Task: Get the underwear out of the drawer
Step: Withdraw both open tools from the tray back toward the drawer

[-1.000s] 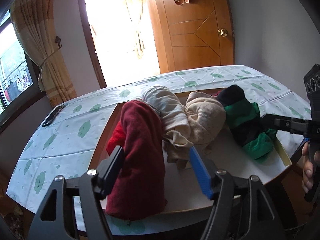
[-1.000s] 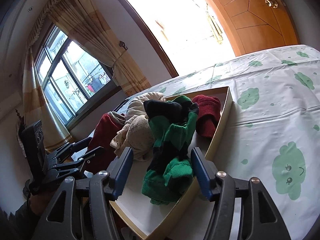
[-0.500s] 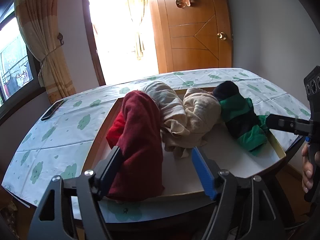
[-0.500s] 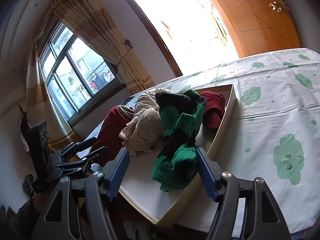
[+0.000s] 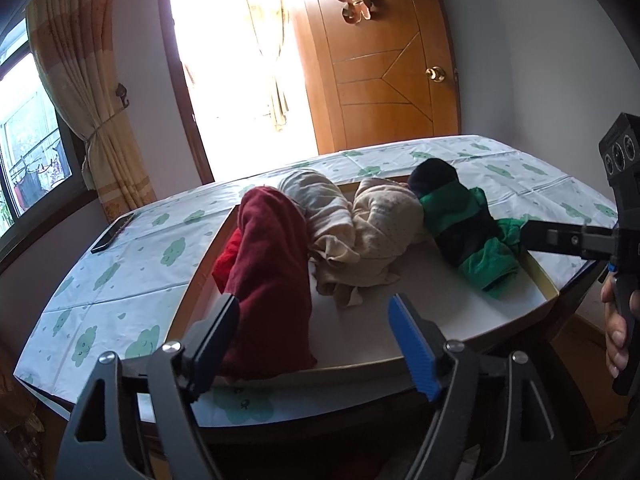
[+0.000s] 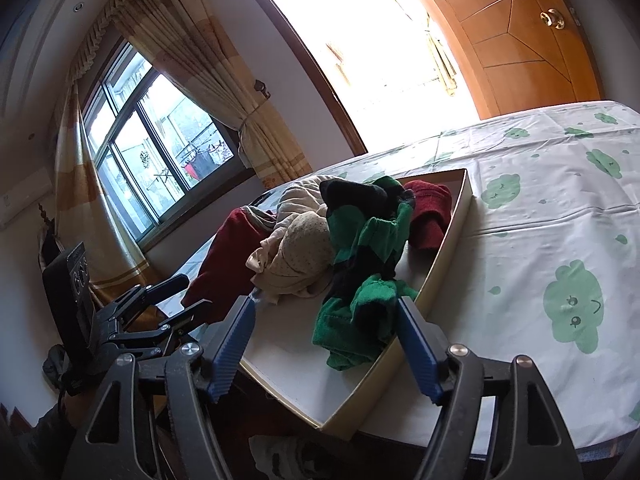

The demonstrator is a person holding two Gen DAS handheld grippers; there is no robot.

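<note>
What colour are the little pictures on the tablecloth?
Green, on a white tablecloth. The right wrist view shows them best.

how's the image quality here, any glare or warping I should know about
Left wrist view: the doorway blows out white, and fisheye bows the table edge; the clothes stay sharp. Right wrist view: the same doorway glares, the window frame curves, and corners go dark.

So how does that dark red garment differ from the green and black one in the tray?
The dark red garment is one plain colour; the green and black garment is striped. The red one lies at the tray's left end, the striped one at its right. Both are crumpled, ungripped.
</note>
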